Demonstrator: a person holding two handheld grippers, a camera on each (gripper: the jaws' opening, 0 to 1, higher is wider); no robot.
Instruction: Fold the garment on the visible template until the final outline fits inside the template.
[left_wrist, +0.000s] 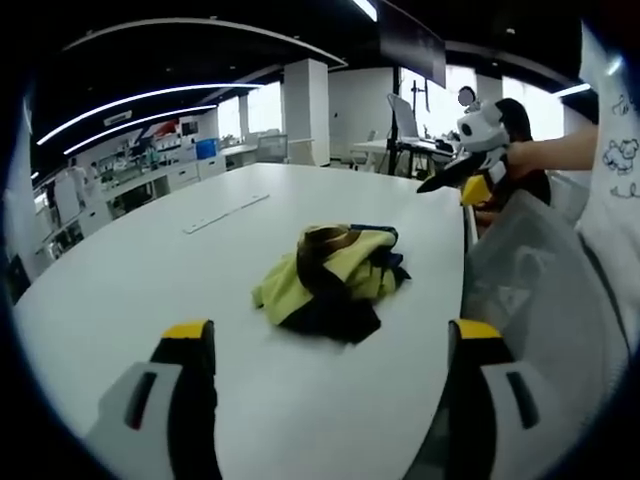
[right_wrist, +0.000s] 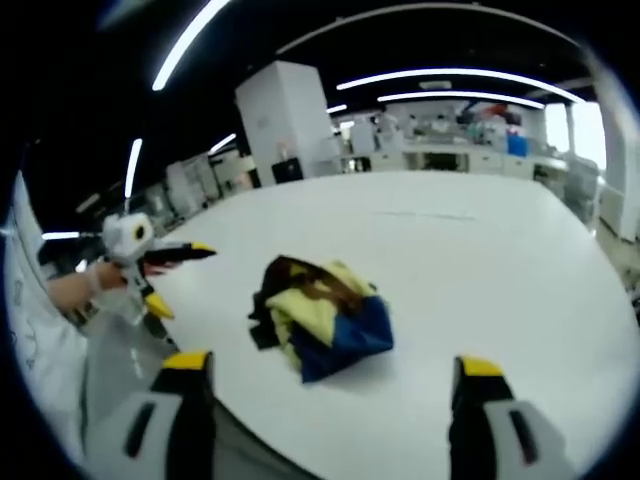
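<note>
A crumpled garment (left_wrist: 335, 275) in yellow, dark blue and brown lies bunched on the white table (left_wrist: 150, 290), close to its near curved edge. In the left gripper view my left gripper (left_wrist: 332, 332) stands open just short of the heap, touching nothing. A hand holds my right gripper (left_wrist: 450, 188) above the table's edge at the upper right, jaws apart. In the right gripper view the same garment (right_wrist: 320, 315) sits ahead of my open right gripper (right_wrist: 331, 363). The left gripper (right_wrist: 183, 278) hangs off the table (right_wrist: 480, 260) to the left, open and empty.
A thin pale strip (left_wrist: 225, 212) lies flat farther along the table, also the strip (right_wrist: 420, 214). A chair with a translucent back (left_wrist: 530, 280) stands against the table edge. A white column (left_wrist: 305, 110) and office desks stand far behind.
</note>
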